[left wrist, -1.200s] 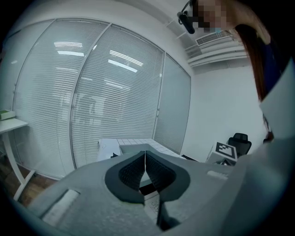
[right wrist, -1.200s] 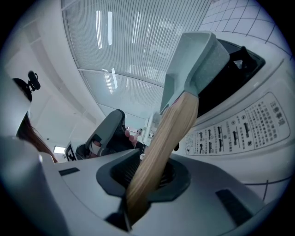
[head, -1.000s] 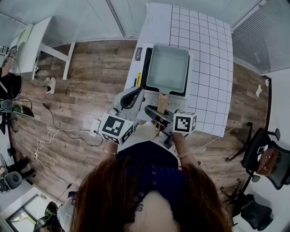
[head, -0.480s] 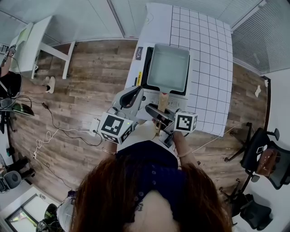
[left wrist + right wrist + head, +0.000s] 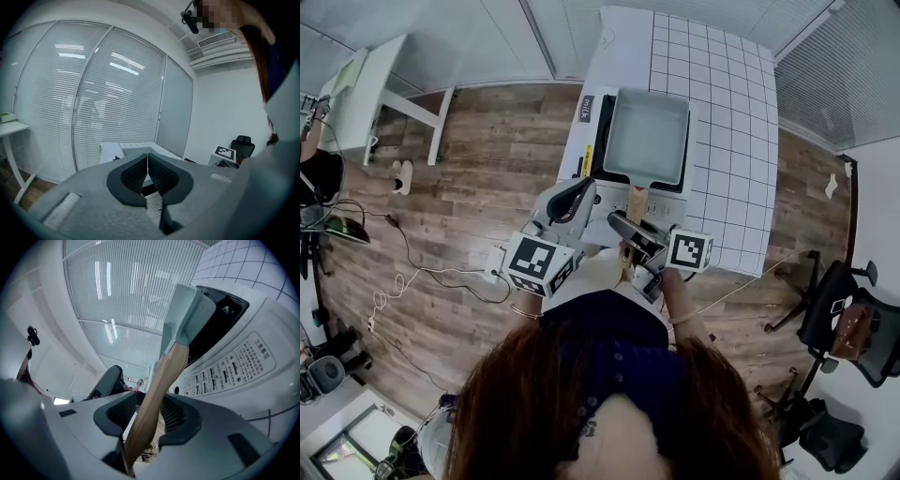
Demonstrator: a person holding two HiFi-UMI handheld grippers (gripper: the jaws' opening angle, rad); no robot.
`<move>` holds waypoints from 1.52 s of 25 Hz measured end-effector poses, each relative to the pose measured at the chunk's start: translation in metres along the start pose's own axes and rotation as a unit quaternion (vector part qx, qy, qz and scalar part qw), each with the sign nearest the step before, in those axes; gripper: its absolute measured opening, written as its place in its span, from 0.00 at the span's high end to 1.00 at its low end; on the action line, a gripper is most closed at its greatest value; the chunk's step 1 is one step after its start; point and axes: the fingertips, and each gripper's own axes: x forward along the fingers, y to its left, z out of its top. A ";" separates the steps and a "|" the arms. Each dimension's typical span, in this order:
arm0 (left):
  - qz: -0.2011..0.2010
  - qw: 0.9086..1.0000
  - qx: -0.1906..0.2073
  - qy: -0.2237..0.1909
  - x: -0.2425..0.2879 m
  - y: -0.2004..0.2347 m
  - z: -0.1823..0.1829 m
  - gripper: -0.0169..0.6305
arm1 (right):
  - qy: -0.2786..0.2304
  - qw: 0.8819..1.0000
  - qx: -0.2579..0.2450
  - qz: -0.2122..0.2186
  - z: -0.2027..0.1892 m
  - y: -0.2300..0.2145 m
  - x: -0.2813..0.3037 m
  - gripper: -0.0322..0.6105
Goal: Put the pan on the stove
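On the stove (image 5: 598,141), at the near left of the gridded worktop (image 5: 731,112), the square pan (image 5: 647,136) sits flat. Its wooden handle (image 5: 636,202) points near, straight into my right gripper (image 5: 621,225). My right jaws have just been opening and now stand apart, a pad on either side of the handle, neither visibly pressing it. The handle's long axis runs near to far along my line of sight, so a straight pull back toward the near side looks like the clean way out. My left gripper (image 5: 577,197), just to the left, has its jaws together on nothing, clear of the pan. Under the handle lies the stove's white control panel (image 5: 229,366). I judge the pan placed, with only the retreat left.
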 end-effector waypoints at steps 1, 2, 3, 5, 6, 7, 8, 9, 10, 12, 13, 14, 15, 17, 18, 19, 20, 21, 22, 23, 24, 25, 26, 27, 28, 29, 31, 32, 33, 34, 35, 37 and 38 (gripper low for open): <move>0.000 1.000 0.000 0.000 -0.001 -0.001 0.000 0.95 | -0.002 1.000 0.001 -0.001 0.000 0.000 -0.001 0.70; -0.001 1.000 0.000 -0.001 -0.002 -0.002 0.000 0.95 | -0.004 1.000 0.002 -0.003 0.000 0.000 -0.003 0.69; -0.001 1.000 0.000 -0.001 -0.003 -0.003 0.001 0.95 | -0.006 1.000 0.003 -0.006 -0.001 -0.001 -0.005 0.70; -0.001 1.000 0.001 -0.003 -0.005 -0.005 0.001 0.95 | -0.008 1.000 0.011 -0.017 -0.004 -0.004 -0.009 0.69; -0.001 1.000 0.001 -0.005 -0.007 -0.006 0.002 0.95 | -0.010 1.000 0.014 -0.022 -0.005 -0.006 -0.011 0.70; -0.002 1.000 0.001 -0.006 -0.008 -0.007 0.002 0.95 | -0.014 1.000 0.014 -0.025 -0.005 -0.006 -0.014 0.70; -0.002 1.000 0.002 -0.007 -0.009 -0.008 0.002 0.95 | -0.018 0.999 0.011 -0.024 -0.005 -0.006 -0.015 0.70; -0.002 1.000 0.002 -0.008 -0.010 -0.009 0.002 0.95 | -0.022 0.999 0.006 -0.023 -0.003 -0.004 -0.017 0.70; -0.002 1.000 0.002 -0.009 -0.011 -0.011 0.002 0.95 | -0.027 0.999 0.003 -0.023 -0.002 -0.003 -0.018 0.70; -0.003 1.000 0.002 -0.011 -0.014 -0.013 0.002 0.95 | -0.036 0.999 0.003 -0.030 -0.001 -0.005 -0.023 0.70; -0.003 1.000 0.003 -0.012 -0.015 -0.015 0.003 0.95 | -0.041 0.999 0.005 -0.034 -0.001 -0.005 -0.026 0.70; -0.004 1.000 0.003 -0.012 -0.016 -0.016 0.003 0.95 | -0.047 0.998 0.006 -0.037 -0.001 -0.005 -0.028 0.70; -0.004 1.000 0.004 -0.013 -0.018 -0.017 0.004 0.95 | -0.053 0.998 0.005 -0.038 0.000 -0.005 -0.030 0.70; -0.004 1.000 0.005 -0.016 -0.021 -0.019 0.005 0.95 | -0.064 0.997 -0.002 -0.039 0.001 -0.003 -0.034 0.70; -0.004 1.000 0.005 -0.018 -0.022 -0.020 0.005 0.95 | -0.069 0.997 -0.007 -0.042 0.002 -0.002 -0.037 0.70; -0.005 1.000 0.005 -0.019 -0.023 -0.022 0.006 0.95 | -0.072 0.996 -0.010 -0.046 0.002 -0.002 -0.039 0.70; -0.004 1.000 0.005 -0.020 -0.025 -0.023 0.006 0.95 | -0.075 0.996 -0.010 -0.052 0.002 -0.003 -0.042 0.71; -0.004 1.000 0.006 -0.021 -0.027 -0.024 0.006 0.95 | -0.079 0.995 -0.008 -0.059 0.001 -0.004 -0.045 0.71; -0.004 1.000 0.006 -0.022 -0.029 -0.025 0.007 0.95 | -0.083 0.995 -0.009 -0.063 0.001 -0.004 -0.048 0.72; -0.004 1.000 0.006 -0.024 -0.031 -0.027 0.007 0.95 | -0.088 0.994 -0.012 -0.063 0.002 -0.002 -0.050 0.72; -0.004 1.000 0.006 -0.025 -0.033 -0.028 0.007 0.95 | -0.093 0.994 -0.014 -0.062 0.003 -0.001 -0.052 0.72; -0.004 1.000 0.006 -0.026 -0.034 -0.029 0.007 0.95 | -0.097 0.993 -0.014 -0.065 0.003 -0.001 -0.055 0.72; -0.003 1.000 0.007 -0.026 -0.036 -0.030 0.007 0.95 | -0.100 0.992 -0.012 -0.071 0.003 -0.002 -0.059 0.72; -0.003 1.000 0.007 -0.028 -0.037 -0.031 0.007 0.95 | -0.103 0.992 -0.012 -0.077 0.003 -0.003 -0.062 0.73; -0.002 1.000 0.008 -0.029 -0.039 -0.032 0.007 0.95 | -0.105 0.991 -0.014 -0.080 0.003 -0.003 -0.064 0.73; -0.002 1.000 0.008 -0.030 -0.040 -0.033 0.008 0.95 | -0.107 0.991 -0.018 -0.080 0.003 -0.002 -0.066 0.73; -0.002 0.999 0.008 -0.032 -0.043 -0.035 0.008 0.95 | -0.111 0.990 -0.030 -0.075 0.004 0.003 -0.068 0.74; -0.002 0.999 0.009 -0.033 -0.045 -0.037 0.008 0.95 | -0.113 0.990 -0.034 -0.077 0.003 0.004 -0.070 0.75; -0.001 0.999 0.009 -0.034 -0.047 -0.038 0.008 0.95 | -0.114 0.989 -0.033 -0.084 0.001 0.003 -0.072 0.75; -0.001 0.999 0.009 -0.035 -0.049 -0.040 0.008 0.95 | -0.114 0.989 -0.034 -0.090 -0.001 0.003 -0.075 0.75; -0.001 0.999 0.009 -0.035 -0.052 -0.042 0.008 0.95 | -0.114 0.988 -0.037 -0.095 -0.004 0.004 -0.077 0.75; -0.001 0.999 0.010 -0.036 -0.057 -0.046 0.007 0.95 | -0.115 0.987 -0.051 -0.100 -0.007 0.008 -0.080 0.76; 0.000 0.999 0.010 -0.037 -0.060 -0.048 0.006 0.95 | -0.115 0.986 -0.060 -0.103 -0.009 0.010 -0.082 0.77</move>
